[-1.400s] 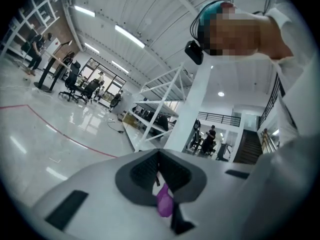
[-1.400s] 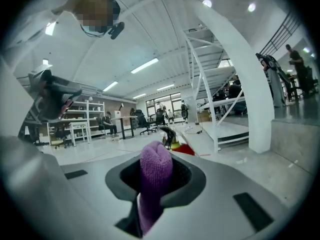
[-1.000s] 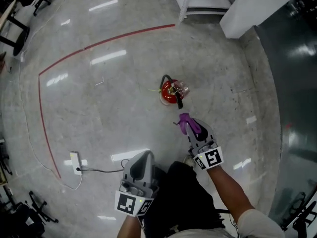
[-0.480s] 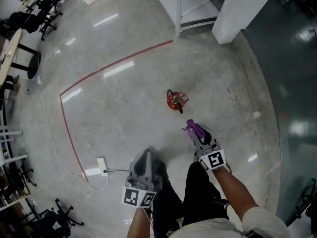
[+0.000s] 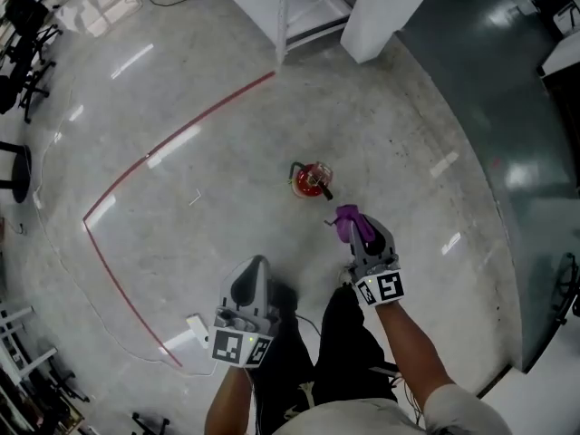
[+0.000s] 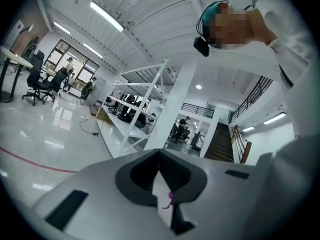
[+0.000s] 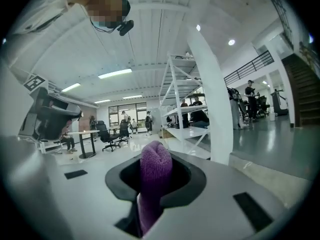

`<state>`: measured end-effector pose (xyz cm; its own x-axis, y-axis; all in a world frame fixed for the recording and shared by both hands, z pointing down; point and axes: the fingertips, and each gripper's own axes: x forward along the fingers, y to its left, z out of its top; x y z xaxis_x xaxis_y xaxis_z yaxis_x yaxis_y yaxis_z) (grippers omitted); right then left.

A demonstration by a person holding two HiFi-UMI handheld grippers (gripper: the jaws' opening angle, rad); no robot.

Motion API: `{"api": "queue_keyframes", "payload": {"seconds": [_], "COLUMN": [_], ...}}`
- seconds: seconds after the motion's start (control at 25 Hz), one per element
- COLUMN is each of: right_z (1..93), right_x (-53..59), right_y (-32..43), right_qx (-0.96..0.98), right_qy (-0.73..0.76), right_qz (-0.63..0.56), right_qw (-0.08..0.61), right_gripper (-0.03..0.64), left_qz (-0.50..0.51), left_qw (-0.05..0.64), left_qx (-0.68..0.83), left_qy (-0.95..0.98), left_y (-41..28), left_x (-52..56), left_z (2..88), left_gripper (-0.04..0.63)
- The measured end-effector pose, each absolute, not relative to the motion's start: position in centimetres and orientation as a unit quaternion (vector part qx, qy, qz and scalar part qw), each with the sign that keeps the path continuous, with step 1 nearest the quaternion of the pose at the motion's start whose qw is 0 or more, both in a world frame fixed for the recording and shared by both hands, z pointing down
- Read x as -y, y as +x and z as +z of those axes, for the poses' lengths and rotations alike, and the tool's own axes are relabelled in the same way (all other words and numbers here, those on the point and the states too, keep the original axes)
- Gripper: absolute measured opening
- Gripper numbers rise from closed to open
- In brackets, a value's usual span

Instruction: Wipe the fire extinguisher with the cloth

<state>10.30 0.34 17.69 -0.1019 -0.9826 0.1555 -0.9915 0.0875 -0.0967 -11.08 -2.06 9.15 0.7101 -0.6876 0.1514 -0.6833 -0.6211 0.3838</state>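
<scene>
A small red fire extinguisher (image 5: 310,180) stands upright on the polished floor, seen from above in the head view. My right gripper (image 5: 353,227) is just below and to the right of it, apart from it, shut on a purple cloth (image 5: 345,218). In the right gripper view the cloth (image 7: 154,176) sticks up between the shut jaws of the right gripper (image 7: 155,170). My left gripper (image 5: 257,265) hangs lower left, further from the extinguisher. Its jaws meet in the left gripper view (image 6: 160,157) with nothing held.
A red tape line (image 5: 172,141) runs across the floor to the left. White shelving (image 5: 304,7) and a white pillar (image 5: 385,7) stand at the back. Dark floor (image 5: 507,107) lies to the right. A power strip (image 5: 197,326) with a cable lies lower left. Office chairs (image 5: 23,21) are far left.
The head view has risen and swung, so the extinguisher looks smaller and further off. Both grippers keep their places before the body, and the cloth stays in the right one.
</scene>
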Motion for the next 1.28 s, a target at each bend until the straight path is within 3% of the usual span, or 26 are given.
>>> {"api": "queue_keyframes", "payload": {"seconds": [0.48,0.84,1.28], "right_z": [17.9,31.4,48.9], "right_x": [-3.8,-4.6,-0.5], "right_y": [10.9,12.4,9.7], "right_qx": [0.684,0.67,0.68], "right_qy": [0.724,0.736,0.729], "right_qz": [0.084,0.07,0.004], "right_qw": [0.03,0.062,0.083], "right_gripper": [0.067,0.067,0.067], "left_qz": [0.011,0.033,0.03], "left_qw": [0.163,0.176,0.171], "left_qx": [0.378,0.28,0.249], "left_qy": [0.911,0.943,0.953], "left_y": [-9.2,-6.9,-10.2], "left_x": [1.9,-1.1,2.8], "left_z": [10.5,21.3,39.0], "left_gripper": [0.005,0.005,0.005]}}
